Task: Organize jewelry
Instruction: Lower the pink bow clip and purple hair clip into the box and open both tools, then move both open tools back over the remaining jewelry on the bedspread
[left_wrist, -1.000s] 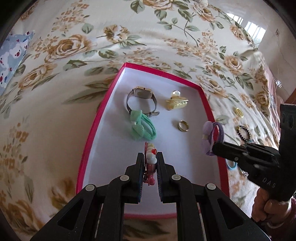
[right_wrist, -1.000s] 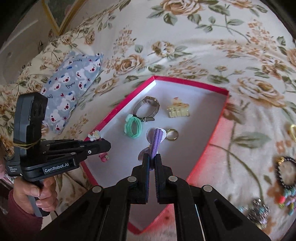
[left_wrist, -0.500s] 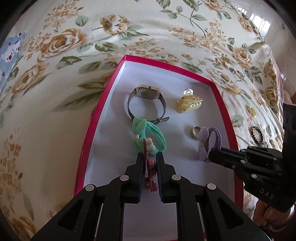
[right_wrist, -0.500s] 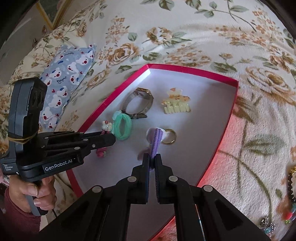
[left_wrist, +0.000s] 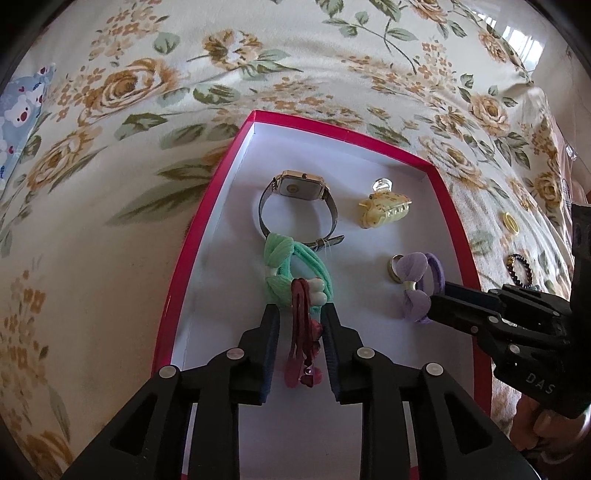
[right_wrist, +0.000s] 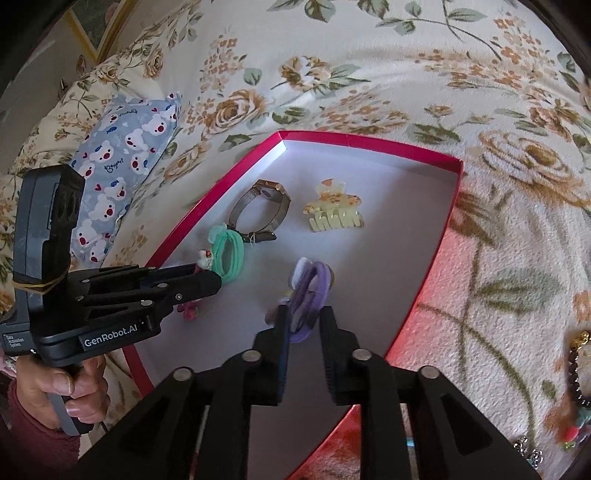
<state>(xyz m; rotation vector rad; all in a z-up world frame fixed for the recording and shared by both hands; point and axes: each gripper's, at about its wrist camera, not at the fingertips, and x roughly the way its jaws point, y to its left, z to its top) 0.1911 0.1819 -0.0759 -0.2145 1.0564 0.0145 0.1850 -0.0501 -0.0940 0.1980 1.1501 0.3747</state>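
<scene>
A red-rimmed white tray (left_wrist: 207, 206) lies on the floral bedspread; it also shows in the right wrist view (right_wrist: 454, 199). In it lie a watch (left_wrist: 295, 206), a yellow claw clip (left_wrist: 384, 212), a green hair tie (left_wrist: 291, 273) and a gold ring (left_wrist: 393, 271). My left gripper (left_wrist: 300, 314) is open, with a red hair clip (left_wrist: 301, 332) with a white charm loose between its fingers, low over the tray. My right gripper (right_wrist: 303, 315) is open around a purple bow hair tie (right_wrist: 310, 295), which rests by the ring.
A blue bear-print pouch (right_wrist: 125, 155) lies left of the tray. On the bedspread to the right lie a dark bead bracelet (left_wrist: 519, 269), a gold ring (left_wrist: 511, 221) and more beaded pieces (right_wrist: 576, 373).
Both grippers moved down into the tray and opened. The red clip and the purple hair tie, held tight before, now sit loose between the spread fingers.
</scene>
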